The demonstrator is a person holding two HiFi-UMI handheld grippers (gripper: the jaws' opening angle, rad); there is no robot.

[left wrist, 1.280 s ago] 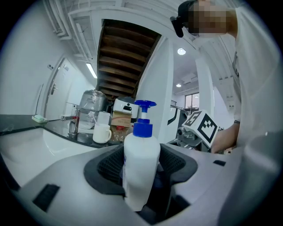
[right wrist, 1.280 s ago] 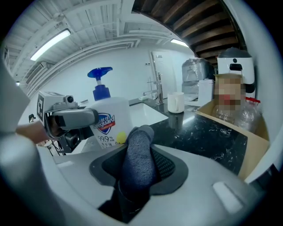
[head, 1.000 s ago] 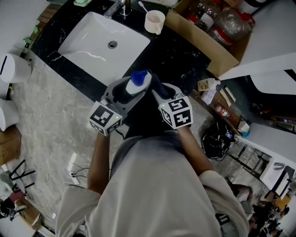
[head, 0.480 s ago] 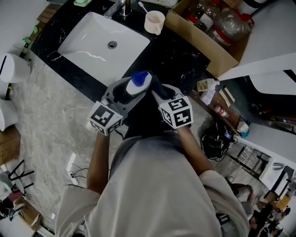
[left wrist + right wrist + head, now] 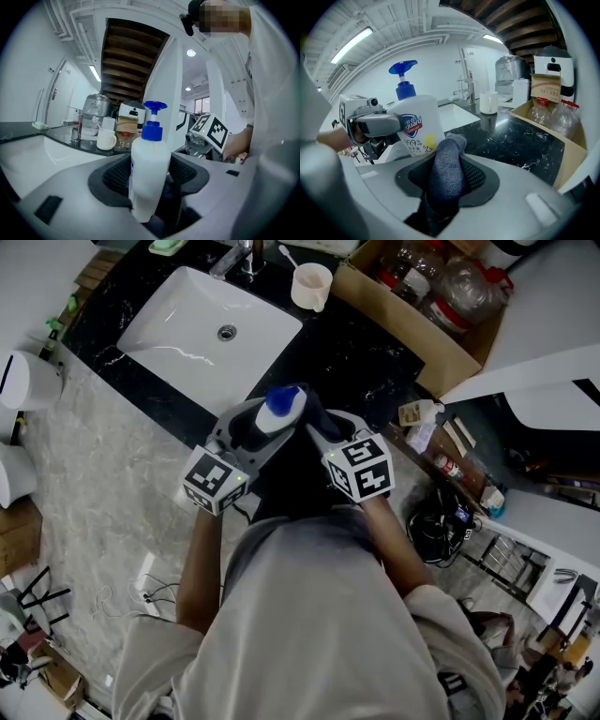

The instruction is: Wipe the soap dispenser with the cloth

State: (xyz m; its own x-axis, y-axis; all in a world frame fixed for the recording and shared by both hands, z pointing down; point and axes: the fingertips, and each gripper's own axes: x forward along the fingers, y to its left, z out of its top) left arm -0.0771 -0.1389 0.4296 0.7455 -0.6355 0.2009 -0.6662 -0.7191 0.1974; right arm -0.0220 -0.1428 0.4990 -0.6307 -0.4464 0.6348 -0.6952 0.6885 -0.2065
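A white soap dispenser [image 5: 149,176] with a blue pump [image 5: 281,404] stands upright between the jaws of my left gripper [image 5: 150,183], which is shut on its body. My right gripper [image 5: 447,180] is shut on a rolled dark blue-grey cloth [image 5: 446,171]. The cloth's tip lies against the side of the soap dispenser [image 5: 417,124], near its label. In the head view both grippers meet over the black counter edge, left gripper [image 5: 246,432] and right gripper [image 5: 323,432] on either side of the bottle.
A white sink [image 5: 211,329] with a tap [image 5: 246,254] is set in the black marble counter [image 5: 361,352]. A white mug [image 5: 312,284] and a cardboard box [image 5: 427,320] of plastic bottles stand beyond. A marble floor lies to the left.
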